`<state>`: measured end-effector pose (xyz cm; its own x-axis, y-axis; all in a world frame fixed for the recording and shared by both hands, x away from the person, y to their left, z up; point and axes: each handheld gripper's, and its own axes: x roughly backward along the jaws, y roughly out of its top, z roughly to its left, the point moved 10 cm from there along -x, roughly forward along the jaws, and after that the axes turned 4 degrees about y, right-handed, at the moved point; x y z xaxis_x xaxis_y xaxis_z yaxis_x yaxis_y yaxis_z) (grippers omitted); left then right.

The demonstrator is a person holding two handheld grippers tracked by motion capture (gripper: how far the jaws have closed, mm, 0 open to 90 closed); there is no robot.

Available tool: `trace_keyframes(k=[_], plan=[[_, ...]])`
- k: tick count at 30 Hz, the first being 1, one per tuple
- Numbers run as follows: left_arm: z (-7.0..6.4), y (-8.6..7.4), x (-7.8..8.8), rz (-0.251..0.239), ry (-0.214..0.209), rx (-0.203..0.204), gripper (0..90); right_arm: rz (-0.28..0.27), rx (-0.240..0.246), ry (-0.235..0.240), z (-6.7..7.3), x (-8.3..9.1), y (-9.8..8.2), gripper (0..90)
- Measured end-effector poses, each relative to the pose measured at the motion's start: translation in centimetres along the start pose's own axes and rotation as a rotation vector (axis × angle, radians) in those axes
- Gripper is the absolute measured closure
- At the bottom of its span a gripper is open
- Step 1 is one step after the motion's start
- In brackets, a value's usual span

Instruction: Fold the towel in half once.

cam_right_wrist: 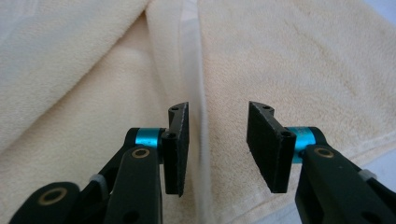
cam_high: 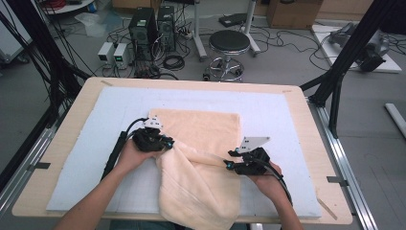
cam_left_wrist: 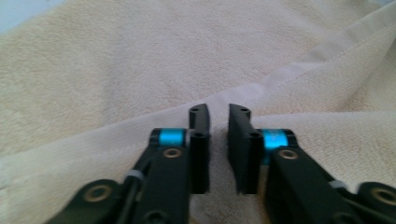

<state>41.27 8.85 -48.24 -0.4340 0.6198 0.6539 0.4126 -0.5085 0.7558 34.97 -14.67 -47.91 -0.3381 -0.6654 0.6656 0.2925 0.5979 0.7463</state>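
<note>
Folding of a cream towel (cam_high: 201, 143) is judged to be the work in hand, a fold partly made.

Left gripper (cam_high: 168, 143): seen in its own view (cam_left_wrist: 218, 122) with the jaws drawn close, a narrow slot left between the pads. A hemmed ridge of towel (cam_left_wrist: 140, 70) runs just beyond the tips; no cloth is seen pinched in the slot, so nothing is judged held.

Right gripper (cam_high: 230, 159): jaws stand about half apart in its own view (cam_right_wrist: 218, 140). A thin, blurred hem edge (cam_right_wrist: 194, 70) passes close by the left pad; the pads are not pressed together on it, so a firm grip is not shown.

Towel position: spread on the pale blue mat (cam_high: 287, 124) over the wooden table (cam_high: 306, 103), far part lying flat, near part bunched and draped over the table's front edge, a raised crease running between the two grippers.

Next move, as judged: the hem is to be seated squarely between each pair of pads and clamped before any lift; the draped near part is then to be carried up and laid evenly over the flat part. Slippage of a single layer is the risk.
</note>
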Motion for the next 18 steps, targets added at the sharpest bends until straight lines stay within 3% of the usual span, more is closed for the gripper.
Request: trace_keyframes(k=[3, 6, 9, 11, 13, 18], plan=[[0.1, 0.0, 1.5, -0.023, 0.008, -0.006, 65.8, -0.028, 0.007, 0.005, 0.5, 0.4, 0.4, 56.5], [0.2, -0.3, 3.2, -0.054, 0.019, -0.011, 61.6, -0.043, 0.019, 0.031, 1.6, 0.6, 0.7, 55.5], [-0.1, -1.6, 4.4, -0.041, 0.010, -0.013, 61.1, -0.050, 0.035, 0.070, 3.3, 0.7, 0.8, 55.0], [-0.6, -2.5, 4.9, -0.034, -0.006, -0.041, 62.4, -0.047, 0.038, 0.098, 4.4, 0.5, 0.5, 54.1], [-1.4, -3.3, 5.0, -0.028, -0.034, -0.039, 63.0, -0.030, 0.044, 0.125, 5.6, 0.2, 0.1, 53.1], [-2.8, -5.3, 3.8, 0.000, -0.057, -0.058, 62.6, 0.006, 0.075, 0.185, 8.5, -0.4, -0.4, 50.9]])
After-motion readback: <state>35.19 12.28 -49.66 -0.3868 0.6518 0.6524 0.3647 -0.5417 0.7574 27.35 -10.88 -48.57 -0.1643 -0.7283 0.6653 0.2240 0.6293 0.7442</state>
